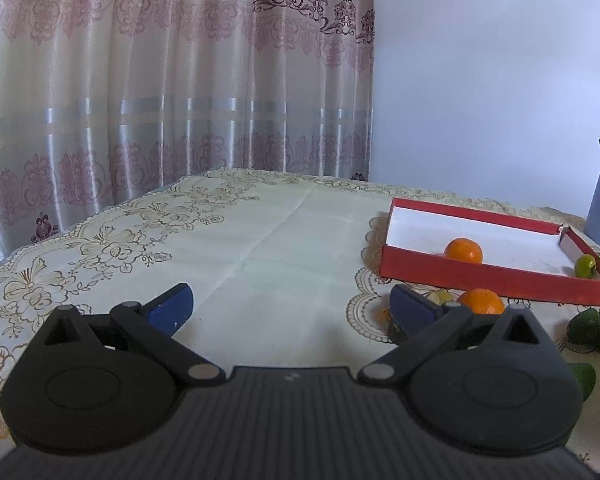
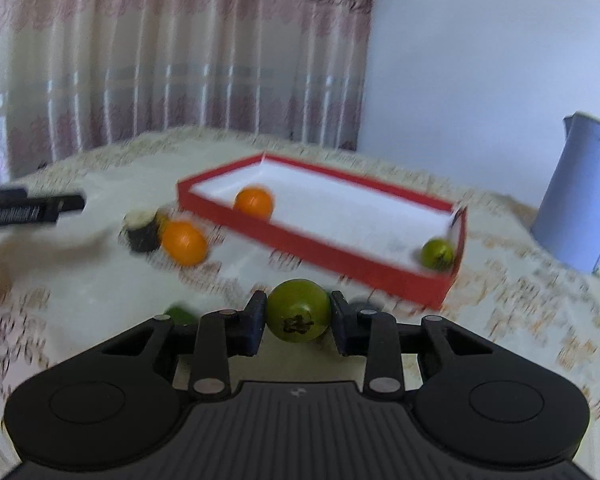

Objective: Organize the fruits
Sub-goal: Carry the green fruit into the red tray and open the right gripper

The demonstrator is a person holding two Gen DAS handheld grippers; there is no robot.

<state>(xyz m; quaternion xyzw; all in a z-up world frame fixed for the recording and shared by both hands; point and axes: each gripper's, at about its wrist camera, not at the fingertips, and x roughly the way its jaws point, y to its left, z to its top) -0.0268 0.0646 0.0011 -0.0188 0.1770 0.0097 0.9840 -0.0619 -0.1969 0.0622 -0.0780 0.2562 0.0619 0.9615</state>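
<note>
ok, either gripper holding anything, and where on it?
Right gripper holds a green fruit, fingers pressing its two opposite sides. Left gripper is open, empty.

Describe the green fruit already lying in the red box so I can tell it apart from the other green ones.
Find the red box with the white floor on the patterned tablecloth, left of the blue jug. The green fruit sits in the box's near right corner, against the walls. The orange fruit lies in the left part of the box, and the other green one is clamped in the right gripper outside the box.
</note>
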